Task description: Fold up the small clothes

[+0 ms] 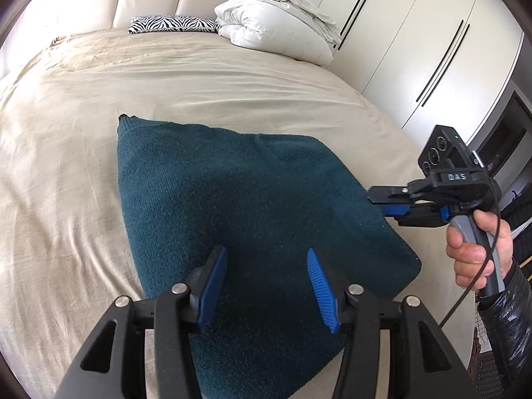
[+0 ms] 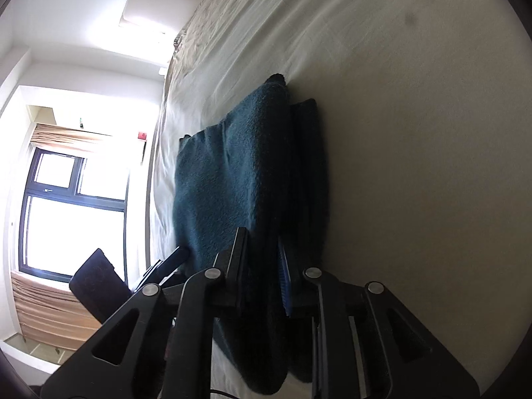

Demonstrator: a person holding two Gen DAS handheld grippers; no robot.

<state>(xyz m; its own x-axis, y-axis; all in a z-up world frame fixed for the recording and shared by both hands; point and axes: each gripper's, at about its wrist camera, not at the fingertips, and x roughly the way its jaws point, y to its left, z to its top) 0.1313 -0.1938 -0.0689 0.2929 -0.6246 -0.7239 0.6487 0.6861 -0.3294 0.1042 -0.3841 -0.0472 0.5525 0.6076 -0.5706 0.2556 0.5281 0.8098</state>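
A dark teal knitted garment (image 1: 239, 199) lies folded in layers on the beige bed sheet (image 1: 66, 166). My left gripper (image 1: 266, 266) is open and empty, its blue pads spread just above the garment's near part. My right gripper (image 1: 385, 204) is turned on its side at the garment's right edge, shut on that edge. In the right wrist view the garment (image 2: 232, 173) runs between the fingers of the right gripper (image 2: 262, 249), which pinch its layers.
A white folded duvet (image 1: 279, 16) and a zebra-print pillow (image 1: 173, 25) lie at the head of the bed. White wardrobe doors (image 1: 415, 50) stand to the right. A window (image 2: 73, 209) shows in the right wrist view.
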